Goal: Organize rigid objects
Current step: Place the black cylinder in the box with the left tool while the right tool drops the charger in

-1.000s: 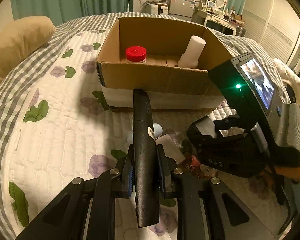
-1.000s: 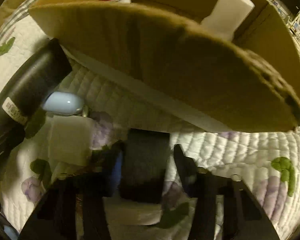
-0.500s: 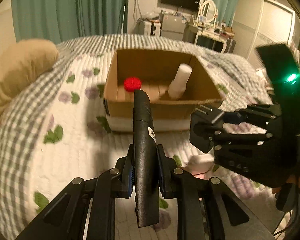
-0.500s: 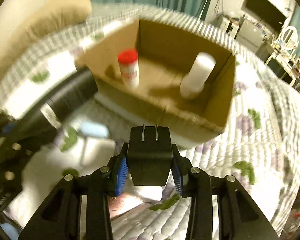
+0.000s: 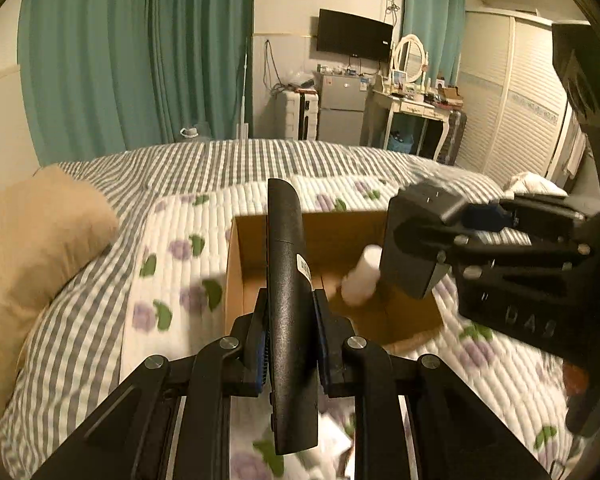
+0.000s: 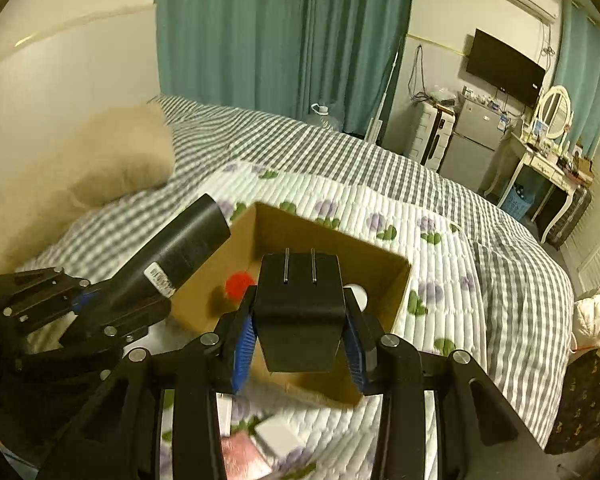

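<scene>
My left gripper [image 5: 290, 344] is shut on a long black cylinder [image 5: 290, 300], held high above the near edge of an open cardboard box [image 5: 236, 276] on the bed. My right gripper [image 6: 300, 344] is shut on a black plug adapter [image 6: 300, 312] with two metal prongs, also held above the box [image 6: 396, 280]. Inside the box stand a white bottle [image 5: 360, 280] and a red-capped jar [image 6: 238, 285]. The right gripper with the adapter [image 5: 416, 240] shows at the right of the left wrist view. The left gripper with the cylinder [image 6: 180, 252] shows at the left of the right wrist view.
The box sits on a quilted floral bedspread [image 5: 172, 300] over a grey striped blanket. A tan pillow [image 5: 32, 248] lies at the left. Small white and pink items [image 6: 260, 444] lie on the bed under the right gripper. A bag [image 6: 580, 400] lies at the right.
Both grippers have risen well above the bed with their objects and now look down on the box from higher. The right gripper closed on the adapter and lifted it.
</scene>
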`<state>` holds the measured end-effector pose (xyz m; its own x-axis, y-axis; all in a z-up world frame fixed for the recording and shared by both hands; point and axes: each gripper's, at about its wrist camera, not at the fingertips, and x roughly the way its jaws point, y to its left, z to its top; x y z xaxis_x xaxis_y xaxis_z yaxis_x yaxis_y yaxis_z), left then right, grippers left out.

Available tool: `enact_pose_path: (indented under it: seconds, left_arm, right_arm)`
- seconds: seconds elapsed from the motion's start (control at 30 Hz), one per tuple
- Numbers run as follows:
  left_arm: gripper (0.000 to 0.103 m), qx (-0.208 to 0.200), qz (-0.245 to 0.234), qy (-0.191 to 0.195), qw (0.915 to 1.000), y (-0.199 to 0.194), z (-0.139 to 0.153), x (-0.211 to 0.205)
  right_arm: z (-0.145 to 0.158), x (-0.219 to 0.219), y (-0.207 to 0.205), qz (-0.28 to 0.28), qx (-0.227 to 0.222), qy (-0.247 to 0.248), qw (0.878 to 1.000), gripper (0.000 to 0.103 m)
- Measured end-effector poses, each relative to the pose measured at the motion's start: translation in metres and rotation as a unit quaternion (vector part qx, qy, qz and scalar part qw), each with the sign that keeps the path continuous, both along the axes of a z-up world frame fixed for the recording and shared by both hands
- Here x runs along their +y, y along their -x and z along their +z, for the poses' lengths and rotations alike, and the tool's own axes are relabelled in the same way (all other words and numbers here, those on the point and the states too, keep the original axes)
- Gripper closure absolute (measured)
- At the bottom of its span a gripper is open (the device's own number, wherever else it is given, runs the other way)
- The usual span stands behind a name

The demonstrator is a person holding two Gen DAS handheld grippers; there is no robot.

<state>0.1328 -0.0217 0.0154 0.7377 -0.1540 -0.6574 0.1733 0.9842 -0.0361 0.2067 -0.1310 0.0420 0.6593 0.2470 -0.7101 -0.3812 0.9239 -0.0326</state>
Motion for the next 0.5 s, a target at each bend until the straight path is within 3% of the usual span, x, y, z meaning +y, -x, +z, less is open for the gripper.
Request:
enact_pose_path:
  seconds: [0.2, 0.5]
  left_arm:
    - [0.084, -0.002, 0.001, -0.004, 1.0000, -0.048, -0.013, -0.008]
    - [0.084, 0.042, -0.002, 0.001, 0.9991, -0.096, -0.064, -0.017]
  right_arm:
    - [-0.016, -0.003, -0.043, -0.020, 0.025, -0.008, 0.999, 0.065]
    - [-0.066, -0.005, -0.100, -0.030, 0.075, -0.022, 0.996, 0.065]
